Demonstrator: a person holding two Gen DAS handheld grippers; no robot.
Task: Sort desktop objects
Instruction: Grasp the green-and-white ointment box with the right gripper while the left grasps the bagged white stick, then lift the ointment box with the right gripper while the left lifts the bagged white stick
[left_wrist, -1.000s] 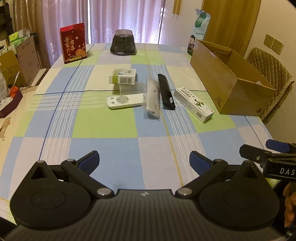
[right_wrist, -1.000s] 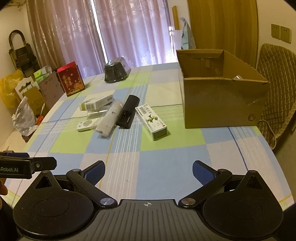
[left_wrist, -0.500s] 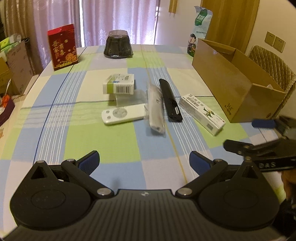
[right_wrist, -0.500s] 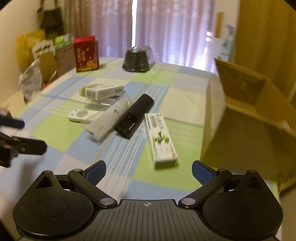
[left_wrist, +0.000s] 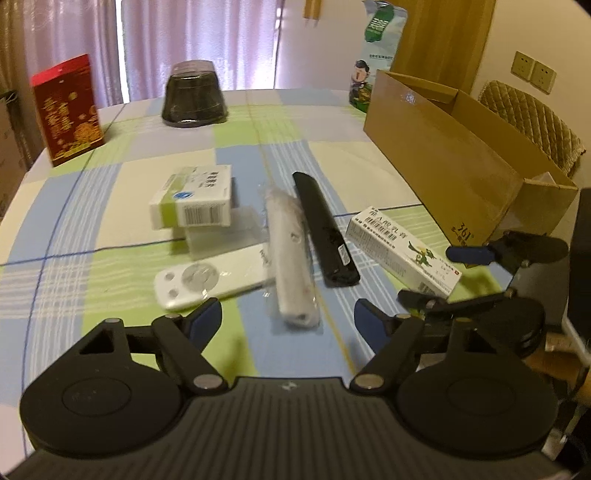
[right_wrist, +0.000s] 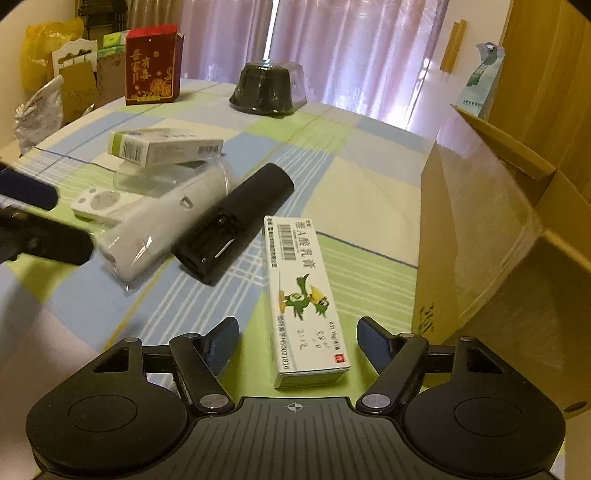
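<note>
Several objects lie mid-table: a green-and-white box (left_wrist: 192, 199), a flat white remote (left_wrist: 207, 280), a plastic-wrapped white remote (left_wrist: 291, 258), a black remote (left_wrist: 325, 229) and a long ointment box (left_wrist: 402, 251). My left gripper (left_wrist: 288, 321) is open, just short of the wrapped remote's near end. My right gripper (right_wrist: 297, 336) is open too, and the near end of the ointment box (right_wrist: 306, 295) lies between its fingers without touching them. An open cardboard box (right_wrist: 498, 229) stands close on the right. The left gripper's fingers (right_wrist: 55, 243) show at the left edge.
A red gift box (left_wrist: 66, 110) and a dark lidded container (left_wrist: 194, 96) stand at the far end of the checked tablecloth (left_wrist: 110, 236). A green-and-white bag (left_wrist: 373, 59) rises behind the cardboard box (left_wrist: 461, 173). A padded chair (left_wrist: 532, 125) is beyond it.
Both grippers have moved forward over the table toward the objects. The right one has swung left and now straddles the ointment box's near end. Both stay open.
</note>
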